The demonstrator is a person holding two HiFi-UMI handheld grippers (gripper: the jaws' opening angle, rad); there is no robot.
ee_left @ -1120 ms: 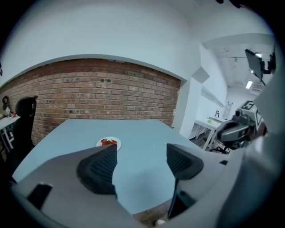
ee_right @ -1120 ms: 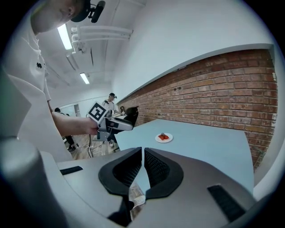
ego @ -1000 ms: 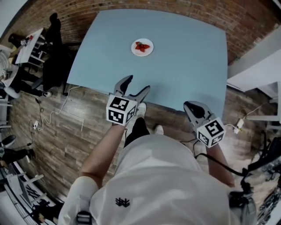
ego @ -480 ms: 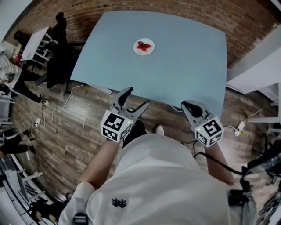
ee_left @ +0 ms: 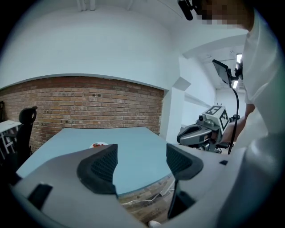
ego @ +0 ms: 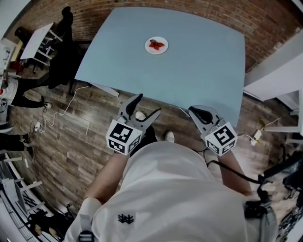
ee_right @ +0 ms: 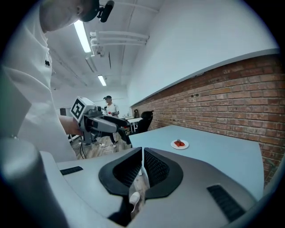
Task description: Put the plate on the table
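Note:
A small white plate (ego: 156, 45) with red food on it rests on the far half of the light blue table (ego: 199, 71). It also shows small in the left gripper view as the plate (ee_left: 98, 145) and in the right gripper view as the plate (ee_right: 179, 144). My left gripper (ego: 144, 106) hangs open and empty over the wooden floor, short of the table's near edge. My right gripper (ego: 195, 112) is shut with nothing in it, near the table's near right corner. Both grippers are far from the plate.
A brick wall (ego: 227, 14) runs behind the table. A black office chair (ego: 61, 52) and a white desk (ego: 38, 45) stand to the left. Cables (ego: 61, 118) trail over the wood floor. A person (ee_right: 108, 107) stands in the far background.
Both grippers have drawn back toward my body, away from the table edge. The plate stays where it was on the table.

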